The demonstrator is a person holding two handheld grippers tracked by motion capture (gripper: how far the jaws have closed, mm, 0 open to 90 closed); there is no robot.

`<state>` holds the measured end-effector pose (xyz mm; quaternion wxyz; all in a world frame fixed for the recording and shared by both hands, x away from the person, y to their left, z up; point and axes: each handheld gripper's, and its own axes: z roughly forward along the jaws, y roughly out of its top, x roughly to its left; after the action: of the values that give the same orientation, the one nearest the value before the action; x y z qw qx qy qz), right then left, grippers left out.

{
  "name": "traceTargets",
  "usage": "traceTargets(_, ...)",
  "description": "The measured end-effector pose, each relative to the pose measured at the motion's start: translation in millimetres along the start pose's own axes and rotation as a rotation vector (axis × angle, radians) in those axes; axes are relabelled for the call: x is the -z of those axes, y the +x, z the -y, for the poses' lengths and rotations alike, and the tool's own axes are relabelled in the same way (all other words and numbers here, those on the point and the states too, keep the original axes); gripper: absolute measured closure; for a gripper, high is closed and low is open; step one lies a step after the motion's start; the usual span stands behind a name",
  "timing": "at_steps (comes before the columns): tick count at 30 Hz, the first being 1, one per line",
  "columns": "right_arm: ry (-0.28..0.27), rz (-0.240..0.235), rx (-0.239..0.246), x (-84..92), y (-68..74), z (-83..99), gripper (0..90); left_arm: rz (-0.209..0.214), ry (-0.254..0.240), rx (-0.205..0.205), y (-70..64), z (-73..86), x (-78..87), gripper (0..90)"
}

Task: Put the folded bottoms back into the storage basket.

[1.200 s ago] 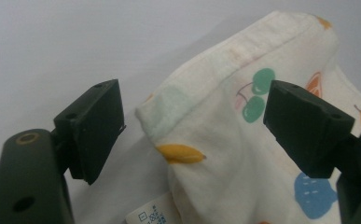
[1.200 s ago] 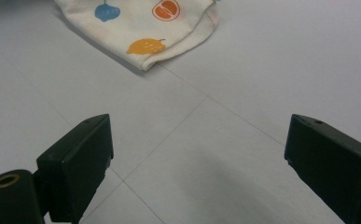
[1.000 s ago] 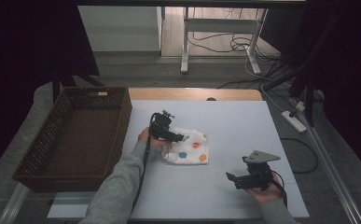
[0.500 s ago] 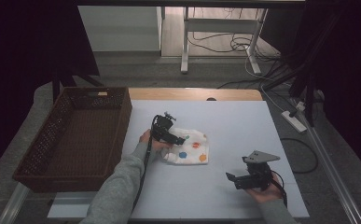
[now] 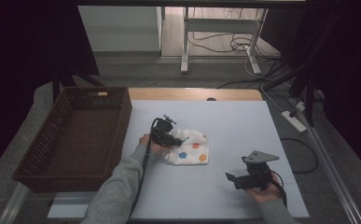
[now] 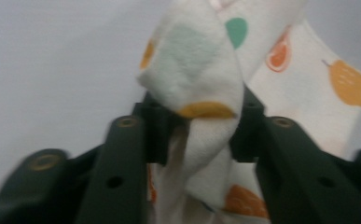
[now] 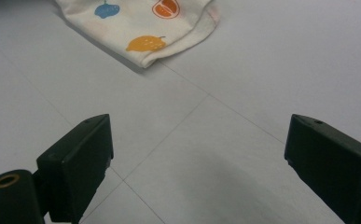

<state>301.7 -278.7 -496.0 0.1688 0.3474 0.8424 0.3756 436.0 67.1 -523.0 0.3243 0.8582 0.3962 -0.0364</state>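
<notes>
Pinching one cloth (image 6: 201, 93), one left gripper (image 5: 169, 136).

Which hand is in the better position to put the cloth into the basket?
Left. The left gripper has just closed on the cloth, beside the basket. The right gripper is open, apart from it.

High view overlooks the table (image 5: 243, 126); gripper views sit close, sharing the cloth (image 7: 141, 23).

White cloth (image 5: 191, 146) printed with fruit shapes in orange, yellow, blue and green. Black left gripper (image 5: 165, 134), black right gripper (image 5: 244, 179) with grey plate. Dark brown woven basket (image 5: 57, 154), pale grey-white tabletop (image 5: 234, 121), possibly wood-toned far edge.
</notes>
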Motion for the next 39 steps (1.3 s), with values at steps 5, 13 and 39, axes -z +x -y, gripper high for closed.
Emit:
traceTargets(5, 0.001, 0.001, 0.001, -0.2, 0.0, 0.0, 7.9, 0.006, -0.001, -0.010, -1.9, 0.7, 0.7, 71.8)
traceTargets(13, -0.001, 0.003, 0.000, 0.4, -0.2, 0.1, 7.9, 0.003, -0.047, -0.031, -10.3, 1.0, 10.0, 72.3)
traceTargets(39, -0.008, 0.010, -0.001, 1.5, -0.3, -0.1, 7.9, 0.038, -0.193, -0.096, -36.6, 2.0, 53.7, 72.2)
